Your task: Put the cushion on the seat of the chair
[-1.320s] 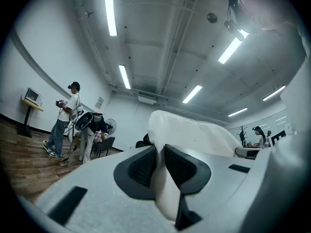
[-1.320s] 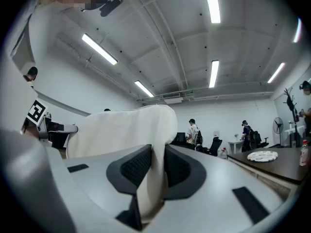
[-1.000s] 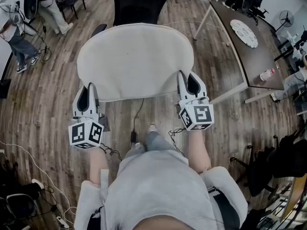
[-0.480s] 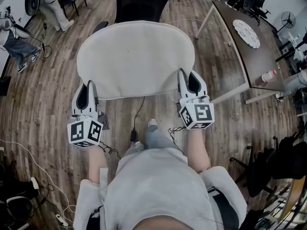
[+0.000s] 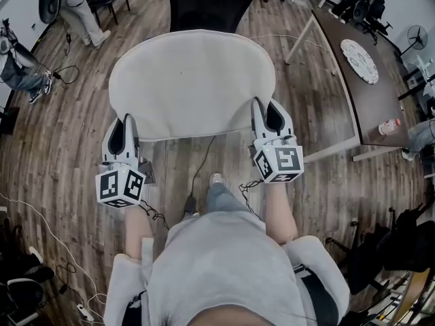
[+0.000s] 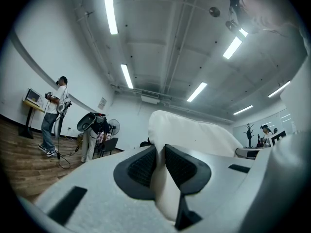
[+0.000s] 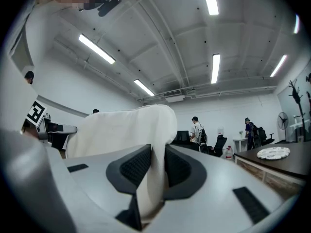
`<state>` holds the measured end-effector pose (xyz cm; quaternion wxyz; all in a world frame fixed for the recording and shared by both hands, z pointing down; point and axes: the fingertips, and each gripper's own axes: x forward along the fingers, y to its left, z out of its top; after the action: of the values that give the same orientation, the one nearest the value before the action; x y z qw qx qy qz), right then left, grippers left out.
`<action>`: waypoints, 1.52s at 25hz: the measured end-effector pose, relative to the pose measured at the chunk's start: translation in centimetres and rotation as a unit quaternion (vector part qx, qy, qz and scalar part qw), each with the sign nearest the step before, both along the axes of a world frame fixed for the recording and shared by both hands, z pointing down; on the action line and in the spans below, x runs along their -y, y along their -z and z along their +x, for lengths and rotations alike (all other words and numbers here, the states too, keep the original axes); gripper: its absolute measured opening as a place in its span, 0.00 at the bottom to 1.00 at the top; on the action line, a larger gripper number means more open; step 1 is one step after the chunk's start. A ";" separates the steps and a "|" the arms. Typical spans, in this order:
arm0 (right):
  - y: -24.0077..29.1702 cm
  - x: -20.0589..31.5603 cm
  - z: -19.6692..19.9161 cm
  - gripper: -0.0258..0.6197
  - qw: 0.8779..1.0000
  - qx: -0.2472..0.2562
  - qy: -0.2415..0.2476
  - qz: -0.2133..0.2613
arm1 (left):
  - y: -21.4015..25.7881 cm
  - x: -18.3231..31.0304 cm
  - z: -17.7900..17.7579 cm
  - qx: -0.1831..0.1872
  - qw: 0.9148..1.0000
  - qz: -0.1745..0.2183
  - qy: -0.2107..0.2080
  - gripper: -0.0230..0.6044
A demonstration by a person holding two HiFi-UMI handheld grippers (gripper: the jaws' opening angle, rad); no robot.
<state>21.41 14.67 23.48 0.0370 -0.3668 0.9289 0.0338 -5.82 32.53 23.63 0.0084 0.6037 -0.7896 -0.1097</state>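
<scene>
The left gripper (image 5: 124, 126) (image 6: 159, 152) has its jaws pinched on the near left edge of the cushion (image 5: 194, 83) (image 6: 194, 132), the cream fabric squeezed thin between the dark pads (image 6: 142, 166). The right gripper (image 5: 266, 113) (image 7: 158, 154) is clamped the same way on the near right edge, with a fold of cushion (image 7: 121, 127) pressed between its pads (image 7: 136, 165). Both point away from the person, roughly level, and are well apart, one at each near corner.

The cushion lies spread out flat between them and reaches forward to the black chair (image 5: 204, 2), whose back rises just beyond its far edge. The seat is covered from above, so the cushion may rest on it or hang just over it; the head view does not settle which.

Below the near edge are wood floor (image 5: 68, 134), a cable (image 5: 200, 158) and the person's shoe (image 5: 216, 179). To the right stands a dark table (image 5: 346, 87) with a plate (image 5: 359, 51) and a bottle (image 5: 389, 125).
</scene>
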 end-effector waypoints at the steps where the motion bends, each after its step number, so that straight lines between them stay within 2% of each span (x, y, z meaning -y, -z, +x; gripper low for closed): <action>1: 0.1 1.1 -0.3 0.15 1.000 0.000 0.001 0.001 | 0.0 1.0 -0.3 0.000 1.000 0.001 0.001 0.13; 10: 0.8 10.9 -2.0 0.15 1.000 0.004 0.023 0.004 | 0.7 9.6 -1.1 -0.002 1.000 0.005 0.021 0.13; 19: 0.4 18.0 -3.3 0.15 0.999 0.010 0.048 0.001 | 0.5 15.7 -1.5 0.003 0.999 0.005 0.046 0.13; 25: -0.5 20.8 -2.5 0.15 0.998 0.019 0.052 -0.010 | 0.2 18.1 -0.2 0.007 0.999 -0.005 0.048 0.13; 31: -0.9 22.3 -2.8 0.15 0.998 0.031 0.048 -0.023 | 0.7 19.9 -0.9 0.013 0.999 -0.013 0.046 0.13; 38: -1.2 25.0 -3.0 0.15 0.998 0.037 0.028 -0.030 | 0.5 23.7 -2.0 0.013 0.999 -0.014 0.025 0.13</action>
<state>18.40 -10.37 24.72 0.0611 -0.3422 0.9376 -0.0091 -7.78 8.80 23.11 0.0036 0.5848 -0.8061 -0.0907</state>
